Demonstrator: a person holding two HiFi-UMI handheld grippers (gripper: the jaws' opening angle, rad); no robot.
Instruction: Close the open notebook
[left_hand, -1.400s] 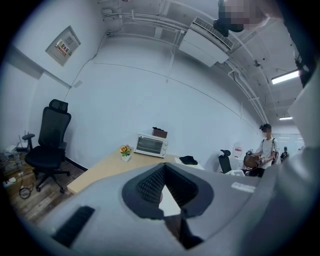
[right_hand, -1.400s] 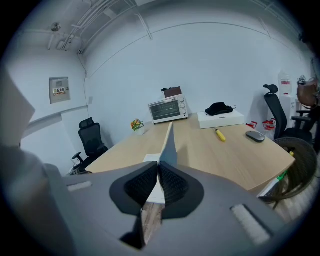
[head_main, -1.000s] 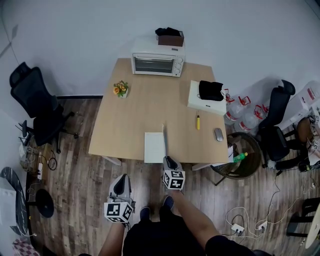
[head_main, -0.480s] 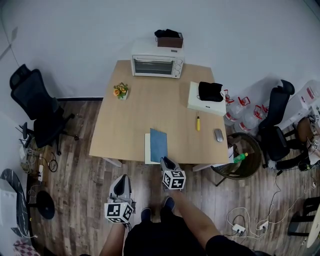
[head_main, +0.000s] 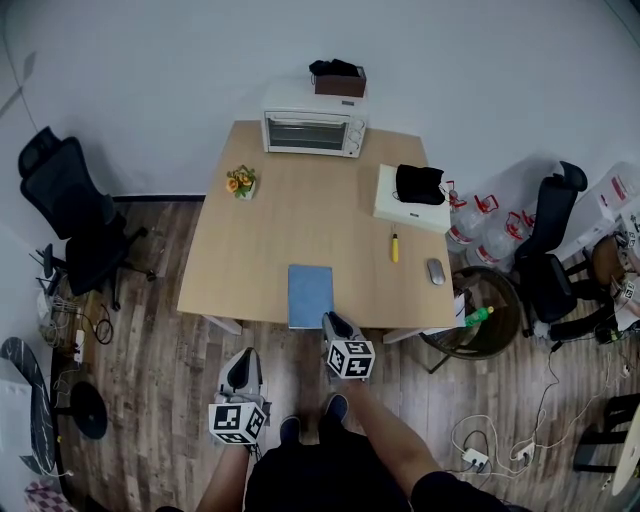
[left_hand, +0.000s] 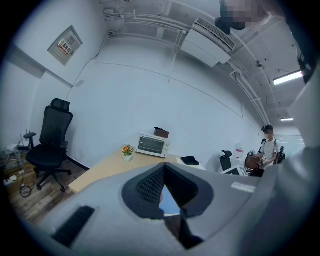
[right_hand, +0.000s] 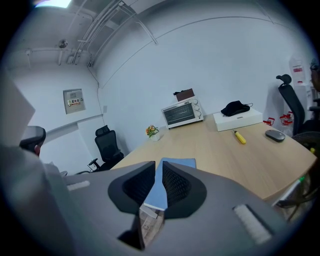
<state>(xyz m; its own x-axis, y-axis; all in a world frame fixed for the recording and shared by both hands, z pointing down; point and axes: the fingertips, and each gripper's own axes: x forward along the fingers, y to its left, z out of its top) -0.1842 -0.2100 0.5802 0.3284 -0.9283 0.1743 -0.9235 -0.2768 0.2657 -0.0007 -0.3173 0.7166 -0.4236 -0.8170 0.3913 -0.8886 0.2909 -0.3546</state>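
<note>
A: Largest first. What is logged?
B: A light wooden rectangular table (head_main: 270, 235) is seen on a wood-plank floor (head_main: 150, 370). A black wheeled office chair (head_main: 65, 205) is noted to its left, well apart.

A: And on the table?
B: A white toaster oven (head_main: 313, 128) is set at the far edge, with a dark brown box (head_main: 340, 78) on top. A flat white box (head_main: 405, 208) is placed at the right edge, and a black bundle (head_main: 420, 182) is laid on it.

A: The task's thing?
B: The blue-covered notebook (head_main: 310, 296) is found shut. It is laid flat, cover up, at the near edge of the table.

A: The tools?
B: The right gripper (head_main: 334, 320) is held just beside the notebook's near right corner and is tipped a little downward. Its jaws have just been closing, and a narrow slit is left between them. Nothing is pinched. The notebook is only seen through the slit, and no pad is pressed on it. The left gripper (head_main: 244, 355) is held off the table, over the floor, well apart from the notebook. Its jaws are pressed together at the tips, and nothing is held.

A: Small items?
B: A small pot of orange flowers (head_main: 241, 180) is noted near the left edge. A yellow marker (head_main: 394, 246) and a grey computer mouse (head_main: 436, 271) are noted toward the right.
</note>
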